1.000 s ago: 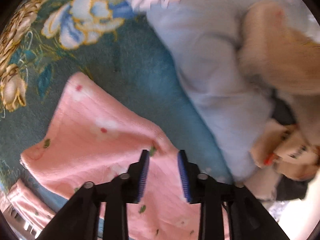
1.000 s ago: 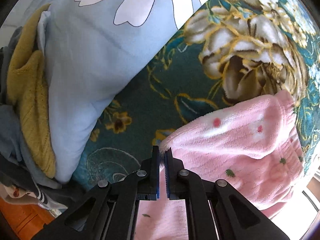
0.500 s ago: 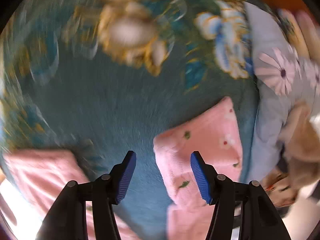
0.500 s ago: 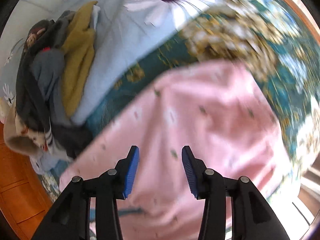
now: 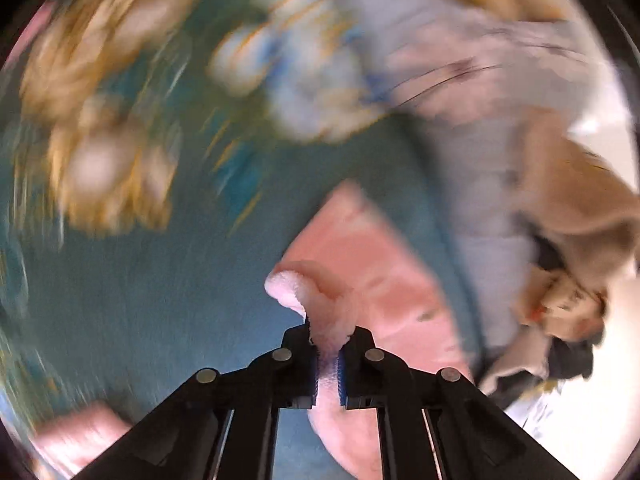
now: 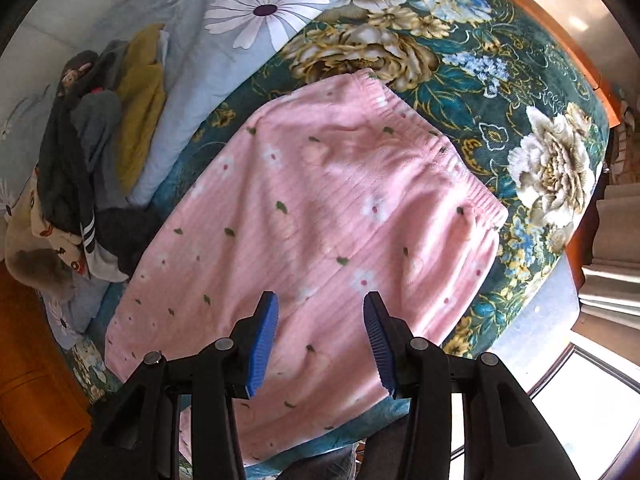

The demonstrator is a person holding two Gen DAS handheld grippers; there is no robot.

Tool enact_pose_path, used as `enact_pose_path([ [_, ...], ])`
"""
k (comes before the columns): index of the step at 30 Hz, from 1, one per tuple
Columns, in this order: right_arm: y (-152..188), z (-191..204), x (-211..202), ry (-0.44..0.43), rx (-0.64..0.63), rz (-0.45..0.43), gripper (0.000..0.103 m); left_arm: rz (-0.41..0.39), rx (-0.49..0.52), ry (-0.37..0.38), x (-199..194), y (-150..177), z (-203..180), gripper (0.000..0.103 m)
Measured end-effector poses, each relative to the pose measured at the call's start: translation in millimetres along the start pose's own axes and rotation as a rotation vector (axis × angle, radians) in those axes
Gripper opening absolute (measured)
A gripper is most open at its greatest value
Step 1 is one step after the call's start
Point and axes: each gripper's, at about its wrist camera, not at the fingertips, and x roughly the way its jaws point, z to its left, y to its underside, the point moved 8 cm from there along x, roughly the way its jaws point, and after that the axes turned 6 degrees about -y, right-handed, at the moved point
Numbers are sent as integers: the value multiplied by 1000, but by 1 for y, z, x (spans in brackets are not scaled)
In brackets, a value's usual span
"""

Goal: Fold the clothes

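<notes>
Pink fleece trousers (image 6: 320, 200) with small flower and leaf prints lie spread flat on the bed, their elastic waistband toward the far right. My right gripper (image 6: 320, 320) hovers open above the near half, nothing between its blue pads. The left wrist view is blurred by motion. There my left gripper (image 5: 326, 344) is shut on a fluffy folded edge of the pink trousers (image 5: 372, 264), which bulges out just past the fingertips.
A teal bedspread (image 6: 500, 92) with large gold flowers covers the bed. A light blue daisy quilt (image 6: 224, 12) and a heap of dark, mustard and tan clothes (image 6: 80, 140) lie along the left. A wooden bed edge (image 6: 560, 28) runs at the far right.
My left gripper, open half a second ago, has shut on the trousers' edge. My right gripper let go of the cloth a second ago, stays open and has drawn back.
</notes>
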Motion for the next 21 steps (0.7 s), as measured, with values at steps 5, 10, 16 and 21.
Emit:
enact_pose_path([
  [5,15,20,-5,3,-44,-2,46,7,1,-67,-4,-2,34,7],
  [10,21,37,3,15,-101,17,46,83,-77,-102,14,14,64,11],
  [16,23,49,4,8,-139,24,46,54,-130,24,-26,23,75,36],
  [21,26,43,7,-26,-121,28,46,-36,-213,31,-87,48,135,48],
])
